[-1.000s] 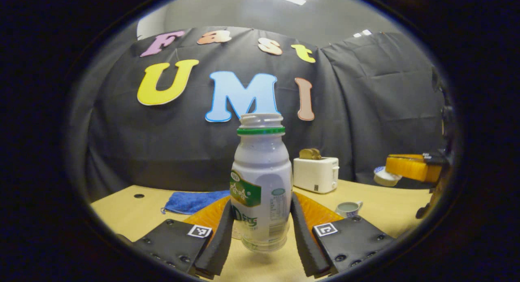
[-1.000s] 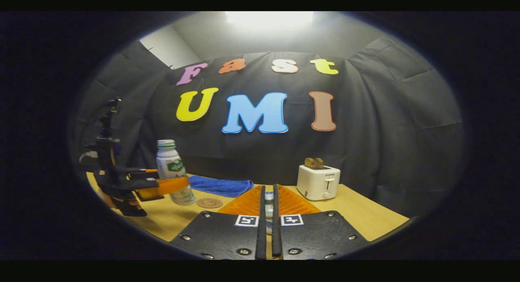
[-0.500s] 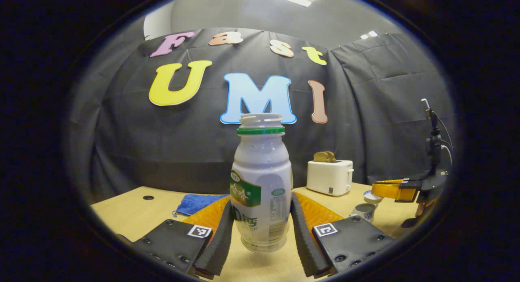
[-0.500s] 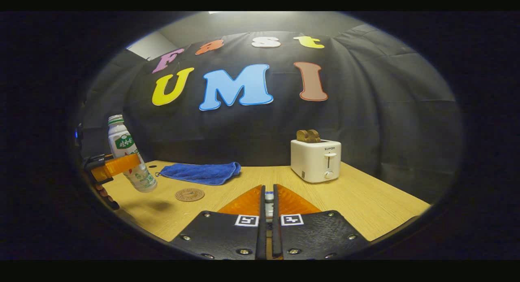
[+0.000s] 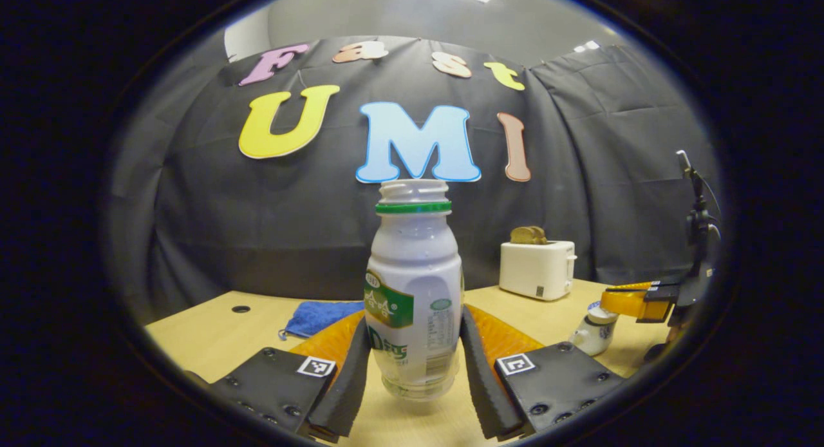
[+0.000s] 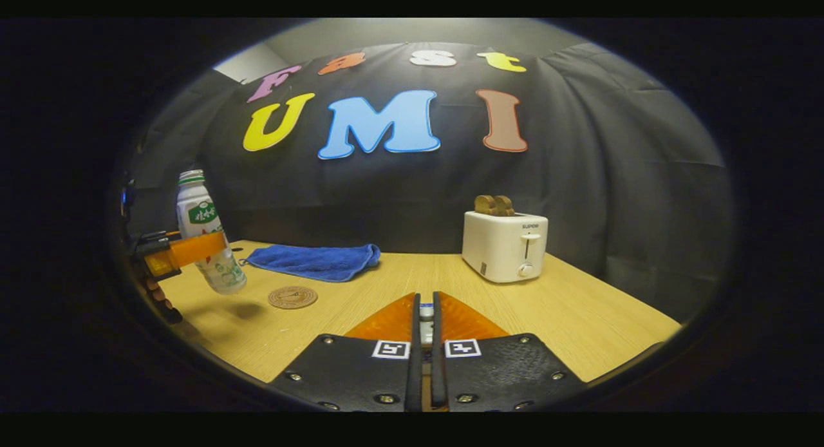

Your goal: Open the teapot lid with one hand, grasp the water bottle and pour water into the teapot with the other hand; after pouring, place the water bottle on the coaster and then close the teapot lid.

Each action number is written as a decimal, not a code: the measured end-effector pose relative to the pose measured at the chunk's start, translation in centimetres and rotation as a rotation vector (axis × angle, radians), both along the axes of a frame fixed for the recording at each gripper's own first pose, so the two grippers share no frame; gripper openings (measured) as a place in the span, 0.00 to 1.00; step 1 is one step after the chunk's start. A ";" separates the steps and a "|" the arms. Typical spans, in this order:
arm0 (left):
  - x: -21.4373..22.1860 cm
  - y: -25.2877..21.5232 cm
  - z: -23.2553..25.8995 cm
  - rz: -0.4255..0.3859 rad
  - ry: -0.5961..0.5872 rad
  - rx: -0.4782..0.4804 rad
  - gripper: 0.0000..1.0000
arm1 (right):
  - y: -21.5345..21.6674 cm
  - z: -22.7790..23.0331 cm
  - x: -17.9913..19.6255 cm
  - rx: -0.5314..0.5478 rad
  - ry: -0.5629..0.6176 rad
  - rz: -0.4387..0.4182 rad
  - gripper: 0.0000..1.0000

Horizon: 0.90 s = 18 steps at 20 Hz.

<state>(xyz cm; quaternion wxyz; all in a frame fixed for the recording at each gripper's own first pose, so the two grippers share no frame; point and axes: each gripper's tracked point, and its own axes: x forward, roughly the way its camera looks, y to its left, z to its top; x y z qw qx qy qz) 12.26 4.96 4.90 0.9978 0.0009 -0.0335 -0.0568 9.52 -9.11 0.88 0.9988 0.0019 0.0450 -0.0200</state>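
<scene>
The left gripper (image 5: 412, 376) is clamping the water bottle (image 5: 415, 292) low on its body, both fingers pressing its sides, and holding it upright and clear of the table (image 5: 206, 334), probably so nothing spills from the uncapped neck. In the right gripper view that bottle (image 6: 205, 241) is hanging in the air just left of the coaster (image 6: 293, 297), which is lying bare near the blue cloth (image 6: 313, 261); that looks like the bottle's landing spot.

The right gripper (image 6: 421, 334) is pinched nearly together on something small and pale; judging by the left gripper view, where that gripper (image 5: 627, 302) is sitting right at the top of the teapot (image 5: 595, 331), it is probably gripping the lid knob. Whether the lid is seated or only touching the rim, I cannot tell. The water level in the bottle is hard to read too. A toaster (image 6: 504, 246) is standing well behind.
</scene>
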 end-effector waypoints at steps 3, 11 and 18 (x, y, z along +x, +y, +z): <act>0.4 -0.2 -0.2 -0.005 0.004 0.008 0.81 | -0.1 0.2 -0.1 0.007 -0.008 -0.002 0.06; 2.4 -0.3 -0.6 -0.016 0.035 -0.021 0.78 | 0.3 -0.5 0.4 -0.006 0.005 0.006 0.06; 6.3 0.1 -0.9 -0.005 0.044 -0.010 0.76 | -0.1 -1.7 0.5 0.011 0.031 -0.013 0.08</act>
